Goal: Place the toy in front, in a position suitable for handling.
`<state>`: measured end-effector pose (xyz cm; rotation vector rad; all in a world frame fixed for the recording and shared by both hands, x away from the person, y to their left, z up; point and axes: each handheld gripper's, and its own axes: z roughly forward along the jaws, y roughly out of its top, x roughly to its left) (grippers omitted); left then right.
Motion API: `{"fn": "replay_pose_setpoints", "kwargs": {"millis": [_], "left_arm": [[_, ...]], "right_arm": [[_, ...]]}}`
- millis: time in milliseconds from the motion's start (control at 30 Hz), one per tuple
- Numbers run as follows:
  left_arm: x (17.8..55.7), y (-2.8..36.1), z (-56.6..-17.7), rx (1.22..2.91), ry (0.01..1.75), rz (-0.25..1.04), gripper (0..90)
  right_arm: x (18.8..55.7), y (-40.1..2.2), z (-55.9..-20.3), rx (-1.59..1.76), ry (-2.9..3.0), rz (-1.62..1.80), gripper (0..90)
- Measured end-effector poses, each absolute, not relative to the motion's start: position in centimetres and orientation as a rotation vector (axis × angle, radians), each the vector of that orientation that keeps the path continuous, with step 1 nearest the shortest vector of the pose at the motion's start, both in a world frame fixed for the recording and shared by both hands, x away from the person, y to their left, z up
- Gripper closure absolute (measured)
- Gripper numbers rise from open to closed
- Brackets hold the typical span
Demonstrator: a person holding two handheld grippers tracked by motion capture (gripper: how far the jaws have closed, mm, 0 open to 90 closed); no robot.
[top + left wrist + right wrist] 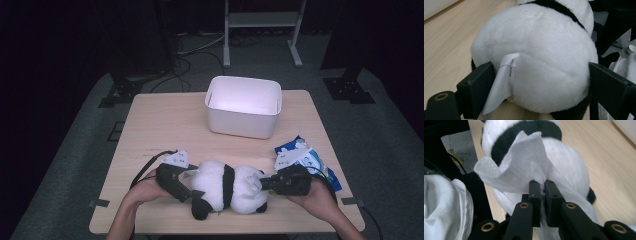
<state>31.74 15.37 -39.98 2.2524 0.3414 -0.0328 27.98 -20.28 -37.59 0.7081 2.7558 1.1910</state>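
Panda (227, 187) lies near table (160, 125) front edge.

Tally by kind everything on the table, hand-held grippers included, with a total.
Panda plush toy: 1
White wipe: 1
White bin: 1
Blue wipe packet: 1
Hand-held grippers: 2, left hand-held gripper clamped on the plush, right hand-held gripper pinching the wipe
Total: 6

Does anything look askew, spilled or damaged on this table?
Nothing looks spilled or damaged. The black-and-white plush panda lies on its side, held by the left gripper. The blue-and-white wipes packet sits askew near the table's right edge.
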Motion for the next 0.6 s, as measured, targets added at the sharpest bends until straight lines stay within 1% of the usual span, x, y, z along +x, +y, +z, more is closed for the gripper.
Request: {"fn": "replay_pose_setpoints", "kwargs": {"millis": [267,433,600], "left_arm": [[31.8,15.5,-40.1,2.246,0.35,-0.042,9.8],[31.8,15.5,-40.1,2.251,0.345,-0.043,9.8],[31.8,15.5,-40.1,2.25,0.343,-0.048,9.8]], "right_arm": [[27.7,-23.0,-39.4,0.822,2.729,1.198,83.9],[29.2,-24.5,-40.3,0.923,2.703,1.175,83.9],[30.8,-23.9,-40.3,0.933,2.709,1.161,83.9]]}}
